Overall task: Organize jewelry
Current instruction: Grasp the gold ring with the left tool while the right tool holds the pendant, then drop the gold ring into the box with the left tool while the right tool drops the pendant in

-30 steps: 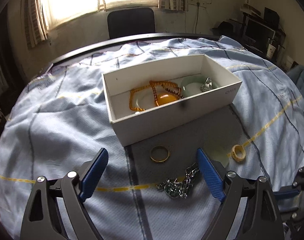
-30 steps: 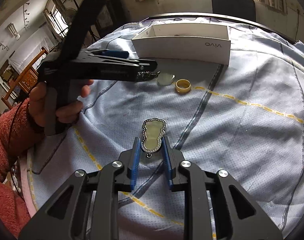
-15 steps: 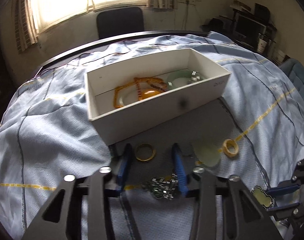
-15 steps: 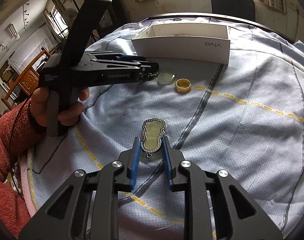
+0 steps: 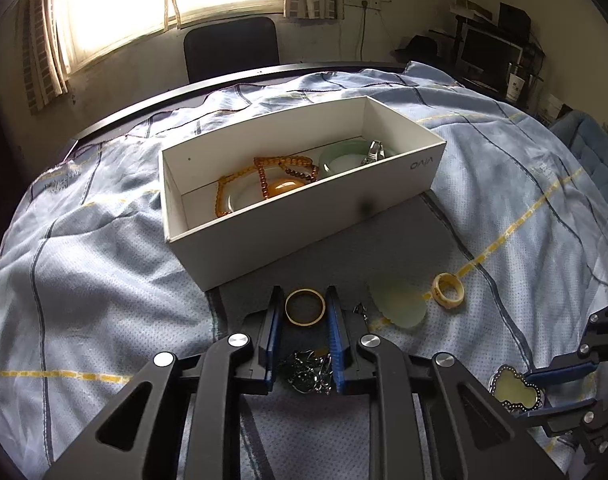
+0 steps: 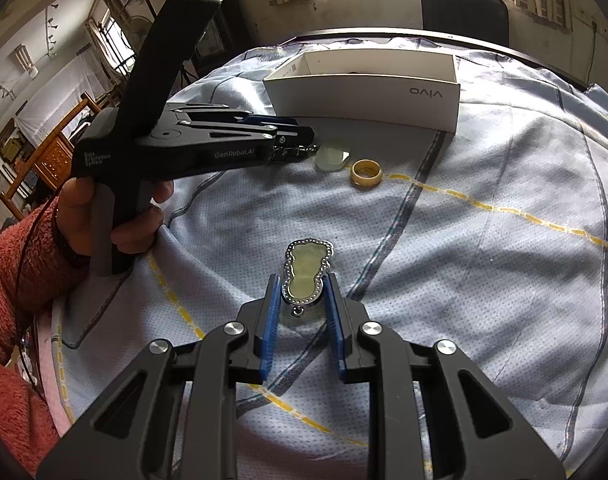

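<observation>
My left gripper (image 5: pixel 305 304) is down by the cloth and shut on a gold ring (image 5: pixel 305 307), which sits between its fingertips. A silver chain (image 5: pixel 309 366) is bunched between the fingers further back. In the right wrist view the left gripper (image 6: pixel 304 138) hides the ring, and the chain (image 6: pixel 294 153) shows under its tip. My right gripper (image 6: pixel 302 280) is shut on a gourd-shaped pendant (image 6: pixel 307 276) with a beaded silver rim, also seen as pendant (image 5: pixel 515 387). The white box (image 5: pixel 288 236) holds an amber bead necklace (image 5: pixel 264 180) and a pale green bangle (image 5: pixel 343 156).
A flat pale green stone (image 5: pixel 399 306) and a cream ring (image 5: pixel 447 291) lie on the blue checked cloth (image 5: pixel 104 280) right of the left gripper. A person's hand (image 6: pixel 104 216) in a red sleeve holds the left gripper. A black chair (image 5: pixel 230 50) stands behind the round table.
The left gripper moved forward and went from wide open to shut around the gold ring and chain. The right gripper stayed still with the pendant.
</observation>
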